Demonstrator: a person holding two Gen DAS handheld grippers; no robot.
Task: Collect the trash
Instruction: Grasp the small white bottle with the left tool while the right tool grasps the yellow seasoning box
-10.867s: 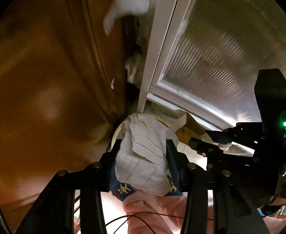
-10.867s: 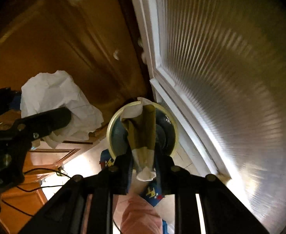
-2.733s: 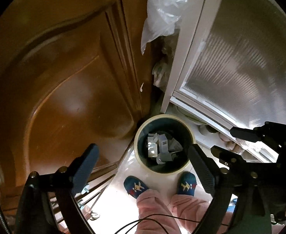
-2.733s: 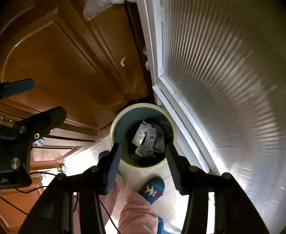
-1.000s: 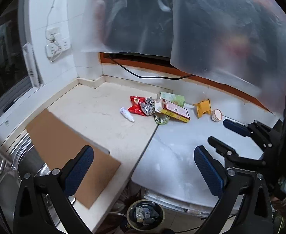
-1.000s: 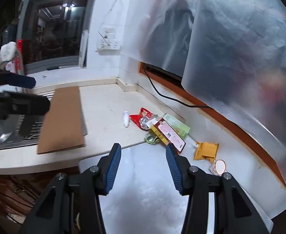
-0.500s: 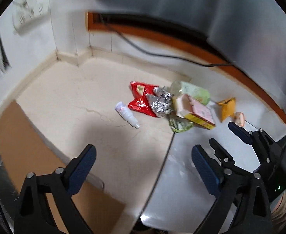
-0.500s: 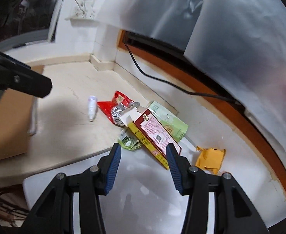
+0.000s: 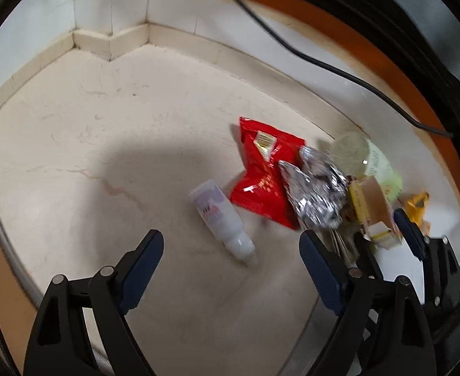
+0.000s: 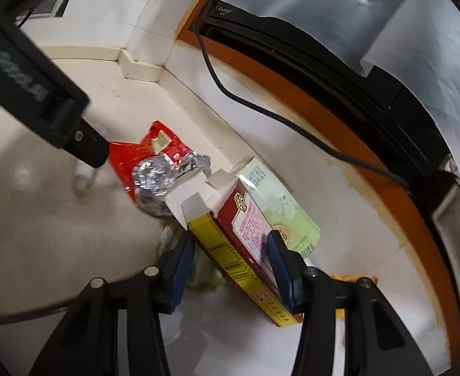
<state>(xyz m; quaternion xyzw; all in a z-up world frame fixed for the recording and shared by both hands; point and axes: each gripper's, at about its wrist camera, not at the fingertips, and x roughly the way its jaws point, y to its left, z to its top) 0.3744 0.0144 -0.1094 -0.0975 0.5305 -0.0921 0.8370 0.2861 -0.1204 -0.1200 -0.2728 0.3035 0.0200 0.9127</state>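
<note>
Both wrist cameras look steeply down at the counter (image 9: 73, 156) from close above, the left over a small bottle (image 9: 220, 216), the right nearer over a carton (image 10: 239, 228), sharing the red wrapper (image 9: 264, 178) and foil (image 10: 157, 175).

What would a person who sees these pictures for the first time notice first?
The eye goes first to the red snack wrapper on the pale counter, with a crumpled foil wrapper lying partly over its right side. In the right wrist view, the red and yellow carton fills the middle, its flaps open, between the fingers of the open right gripper. The open left gripper points at a small white bottle lying on its side.
</note>
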